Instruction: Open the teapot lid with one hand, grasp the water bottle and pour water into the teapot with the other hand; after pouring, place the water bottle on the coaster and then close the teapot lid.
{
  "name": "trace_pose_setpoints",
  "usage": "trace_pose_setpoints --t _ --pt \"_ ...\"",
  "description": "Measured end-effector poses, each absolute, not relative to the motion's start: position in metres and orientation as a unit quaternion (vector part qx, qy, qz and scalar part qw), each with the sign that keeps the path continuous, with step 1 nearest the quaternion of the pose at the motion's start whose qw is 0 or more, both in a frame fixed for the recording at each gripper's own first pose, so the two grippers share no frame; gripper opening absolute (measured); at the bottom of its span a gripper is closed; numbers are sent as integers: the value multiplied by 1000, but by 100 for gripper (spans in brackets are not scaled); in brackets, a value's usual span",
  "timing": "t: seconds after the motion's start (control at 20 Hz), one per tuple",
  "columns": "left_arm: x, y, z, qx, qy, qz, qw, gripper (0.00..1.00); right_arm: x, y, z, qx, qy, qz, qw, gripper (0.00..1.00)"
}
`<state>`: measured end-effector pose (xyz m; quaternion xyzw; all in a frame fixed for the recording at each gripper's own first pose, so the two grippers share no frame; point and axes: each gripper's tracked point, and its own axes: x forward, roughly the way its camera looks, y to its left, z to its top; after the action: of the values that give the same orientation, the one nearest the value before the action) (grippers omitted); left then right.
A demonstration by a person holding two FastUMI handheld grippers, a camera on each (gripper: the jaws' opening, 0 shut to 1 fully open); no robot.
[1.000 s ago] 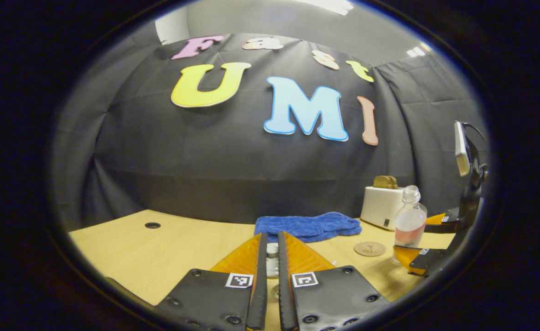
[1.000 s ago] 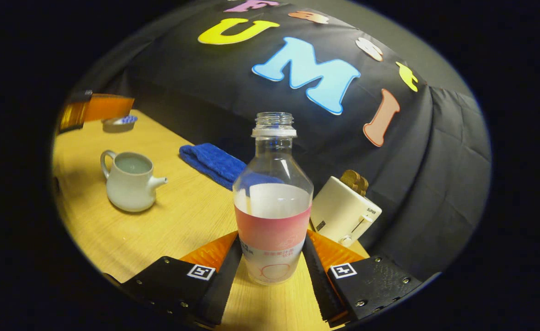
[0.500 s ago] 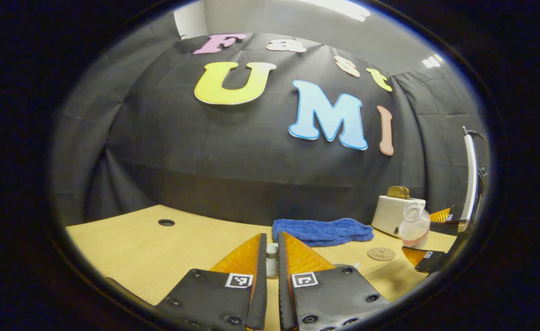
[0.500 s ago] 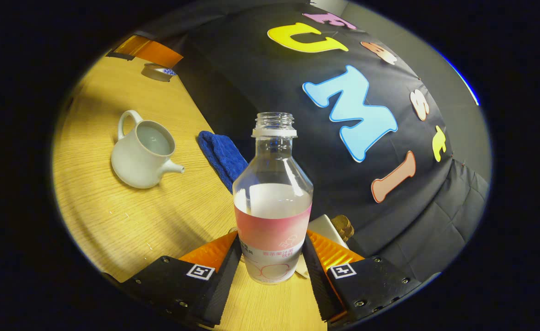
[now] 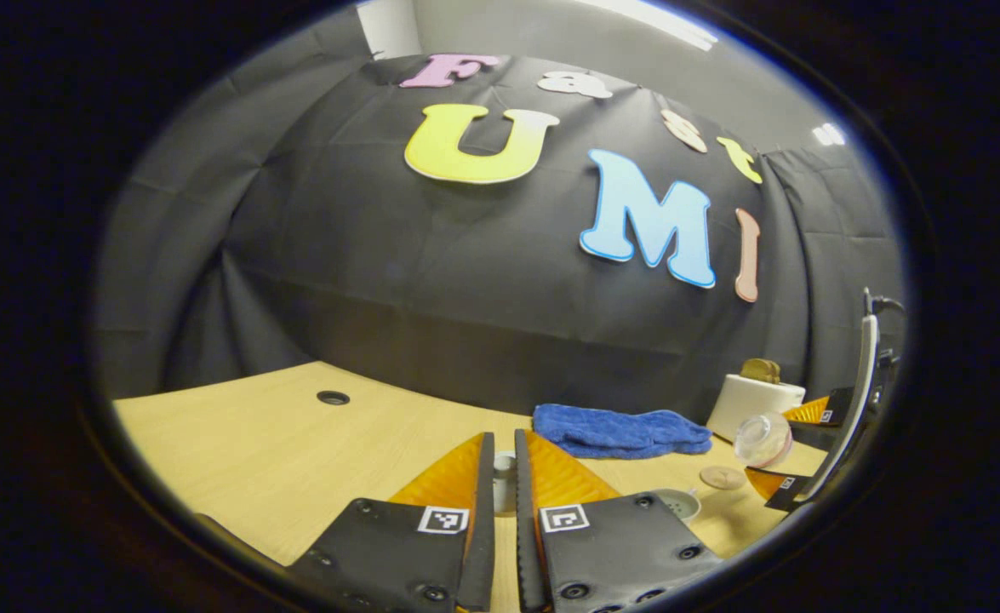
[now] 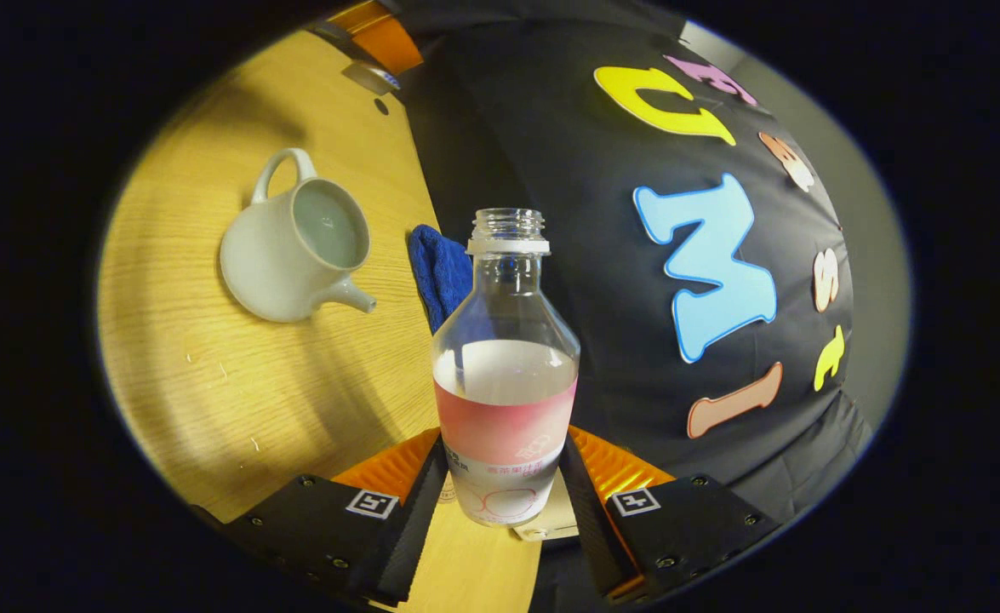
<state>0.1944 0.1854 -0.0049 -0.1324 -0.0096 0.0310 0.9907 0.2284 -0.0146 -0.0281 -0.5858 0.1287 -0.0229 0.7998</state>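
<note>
wooden table (image 6: 210, 375); water bottle (image 6: 505, 375) pink label, writing unreadable.

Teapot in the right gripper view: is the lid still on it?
No. The teapot stands open on the table, and its inside shows through the uncovered top.
</note>
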Motion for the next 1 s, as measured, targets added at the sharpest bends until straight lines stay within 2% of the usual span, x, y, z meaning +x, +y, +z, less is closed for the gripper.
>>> trace_pose_setpoints --t 0.35,0.4,0.45,0.85,0.9,1.0 --pt "194 190 -5 -142 -10 35 989 20 241 -12 -28 -657 125 -13 743 75" --pt "193 188 -5 -146 -11 31 989 17 242 -12 -28 -668 124 -10 734 76" --pt "194 188 -5 -150 -12 29 988 21 243 -12 -27 -679 123 -9 724 76" --pt "196 185 -11 -159 -4 22 987 20 252 -3 -11 -758 95 -6 645 75" --pt "197 185 -10 -159 -4 22 987 17 254 -2 -9 -766 92 -4 637 76" --pt "196 185 -9 -161 -6 21 987 20 254 0 -6 -775 89 -1 625 75"
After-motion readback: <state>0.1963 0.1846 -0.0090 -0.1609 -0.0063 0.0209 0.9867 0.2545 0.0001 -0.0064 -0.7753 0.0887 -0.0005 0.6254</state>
